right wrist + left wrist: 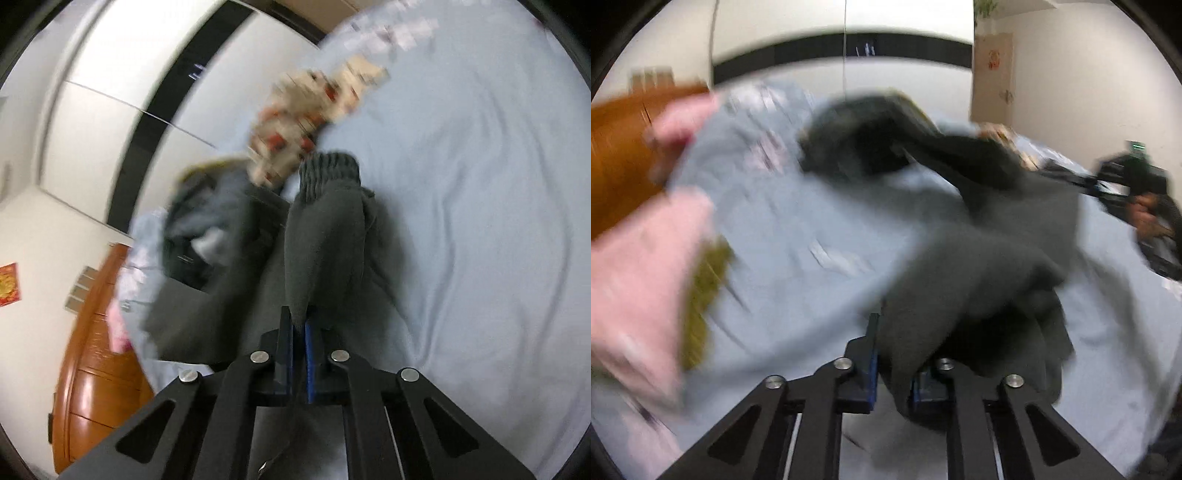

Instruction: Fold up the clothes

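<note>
Bed, pale blue sheet (480,184). Dark grey knit garment (997,258), soft, limp: left gripper (894,369) and right gripper (299,332), at 6 o'clock, both pinch it; ribbed cuff (328,173) offers firmer hold.

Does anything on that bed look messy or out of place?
Yes. The dark grey garment is bunched in a crumpled heap on the pale blue bedsheet, not flat, and both grippers pinch it. Other clothes lie jumbled around: a pink one, a patterned one.

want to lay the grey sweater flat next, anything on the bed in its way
Both grippers, left and right, are shut on the grey sweater. A patterned garment lies just beyond its cuff; the bed to the right looks bare.
</note>
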`<state>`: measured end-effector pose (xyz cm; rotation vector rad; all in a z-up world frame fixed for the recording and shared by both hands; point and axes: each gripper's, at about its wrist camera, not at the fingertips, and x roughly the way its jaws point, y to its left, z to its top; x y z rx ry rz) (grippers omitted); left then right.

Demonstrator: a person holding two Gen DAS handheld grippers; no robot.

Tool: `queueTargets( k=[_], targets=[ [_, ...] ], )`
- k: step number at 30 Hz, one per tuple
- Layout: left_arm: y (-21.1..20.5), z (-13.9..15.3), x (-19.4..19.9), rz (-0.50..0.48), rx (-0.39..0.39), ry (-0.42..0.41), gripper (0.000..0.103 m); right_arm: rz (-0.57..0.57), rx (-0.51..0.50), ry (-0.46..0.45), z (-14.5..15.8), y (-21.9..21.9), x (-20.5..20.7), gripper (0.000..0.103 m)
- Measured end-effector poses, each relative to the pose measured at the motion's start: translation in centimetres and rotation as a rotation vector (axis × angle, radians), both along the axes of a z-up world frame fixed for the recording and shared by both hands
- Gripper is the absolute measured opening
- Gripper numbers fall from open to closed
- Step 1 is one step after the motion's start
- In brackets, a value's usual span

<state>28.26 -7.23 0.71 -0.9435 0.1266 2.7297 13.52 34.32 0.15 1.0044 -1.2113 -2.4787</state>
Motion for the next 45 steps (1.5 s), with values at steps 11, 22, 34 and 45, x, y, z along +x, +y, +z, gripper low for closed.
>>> queueTargets(
  k=[11, 22, 34, 45],
  targets=[
    [-1.3, 4.6, 4.8, -0.068, -0.199, 0.238, 0.013, 0.085, 0.150, 0.240, 5.8, 2.9, 15.3, 0.005],
    [-3.1, -2.8, 8.0, -0.136, -0.168, -0.054, 0.016, 0.124, 0.119, 0.036, -3.6, 2.8, 22.3, 0.005],
    [-6.7, 1.5, 7.7, -0.301, 0.064, -0.112, 0.046, 0.153, 0.300, -0.041, -2.2, 3.6, 21.6, 0.032],
    [-5.3, 8.3, -9.4, -0.199, 0.190, -0.132, 0.075, 0.144, 0.518, -0.016, 3.0, 5.6, 12.7, 0.049]
  ],
)
